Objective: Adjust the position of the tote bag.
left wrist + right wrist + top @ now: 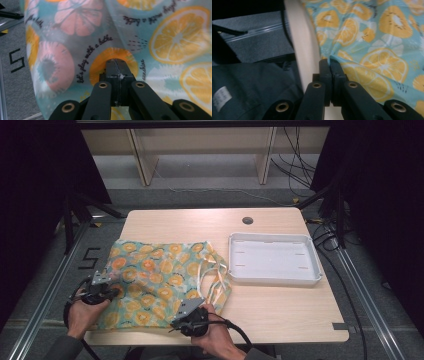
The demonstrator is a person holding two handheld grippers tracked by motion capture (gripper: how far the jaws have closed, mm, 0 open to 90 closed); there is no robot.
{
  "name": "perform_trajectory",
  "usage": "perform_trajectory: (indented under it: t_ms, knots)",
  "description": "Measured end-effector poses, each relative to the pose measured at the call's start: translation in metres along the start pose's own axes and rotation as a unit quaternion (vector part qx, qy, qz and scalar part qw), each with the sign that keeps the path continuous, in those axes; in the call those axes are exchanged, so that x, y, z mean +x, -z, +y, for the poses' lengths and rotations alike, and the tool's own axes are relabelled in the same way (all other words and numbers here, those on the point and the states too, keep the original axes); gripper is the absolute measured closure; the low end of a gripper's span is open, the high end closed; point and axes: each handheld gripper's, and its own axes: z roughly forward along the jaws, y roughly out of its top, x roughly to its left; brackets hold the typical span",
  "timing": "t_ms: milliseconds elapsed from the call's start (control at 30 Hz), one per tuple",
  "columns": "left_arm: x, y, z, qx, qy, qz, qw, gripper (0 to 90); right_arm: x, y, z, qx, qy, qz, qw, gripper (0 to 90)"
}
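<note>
A fruit-print cloth bag in teal with orange slices lies flat on the left half of the wooden table. Its cream handles trail toward the right. My left gripper sits at the bag's left edge. In the left gripper view the bag spreads out behind the left gripper, whose jaws are pressed together with a thin line of fabric between them. My right gripper is at the bag's near edge. In the right gripper view the right gripper pinches the hem of the bag beside the table edge.
A shallow white tray stands empty on the right half of the table. A round cable hole is near the far edge. Wooden shelving and cables stand beyond the table. The person's dark clothing lies below the near edge.
</note>
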Motion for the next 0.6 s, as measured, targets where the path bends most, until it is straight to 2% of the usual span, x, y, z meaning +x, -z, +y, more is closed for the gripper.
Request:
perform_trajectory:
  t_ms: [233,267,300,333,367,400,433,467,533,567,600]
  knots:
    - [0.0,-0.014,0.016,0.001,-0.011,0.001,0.9999,89.4,0.025,-0.013,0.005,-0.003,0.0,0.033,0.9995,90.0]
    - [0.001,-0.016,0.019,0.003,-0.013,0.001,0.9999,89.5,0.027,-0.015,0.008,-0.004,0.01,0.037,0.9992,90.0]
    - [0.002,-0.017,0.022,0.013,-0.021,0.006,0.9997,89.5,0.031,-0.018,0.01,-0.003,0.0,0.041,0.9992,90.0]
    - [0.003,-0.02,0.024,0.01,-0.035,0.008,0.9993,89.5,0.034,-0.022,0.013,-0.004,-0.001,0.046,0.9989,90.0]
    - [0.003,-0.022,0.027,0.012,-0.028,0.005,0.9995,89.5,0.037,-0.026,0.016,-0.004,-0.002,0.048,0.9988,90.0]
    - [0.005,-0.023,0.031,0.019,-0.033,0.007,0.9992,89.5,0.039,-0.03,0.02,-0.003,0.011,0.05,0.9987,90.0]
    - [0.005,-0.026,0.034,0.015,-0.032,0.006,0.9993,89.5,0.042,-0.035,0.024,-0.005,0.009,0.055,0.9985,90.0]
    - [0.007,-0.028,0.038,0.021,-0.044,0.005,0.9988,89.5,0.044,-0.038,0.027,-0.005,0.016,0.055,0.9983,90.0]
    - [0.007,-0.034,0.046,0.015,-0.044,0.005,0.9989,89.5,0.046,-0.045,0.033,-0.005,0.006,0.059,0.9982,90.0]
    - [0.008,-0.037,0.051,0.021,-0.052,0.006,0.9984,89.5,0.045,-0.047,0.037,-0.006,0.017,0.058,0.9982,90.0]
    - [0.008,-0.039,0.056,0.02,-0.057,0.005,0.9981,89.5,0.046,-0.049,0.038,-0.007,0.002,0.061,0.9981,89.8]
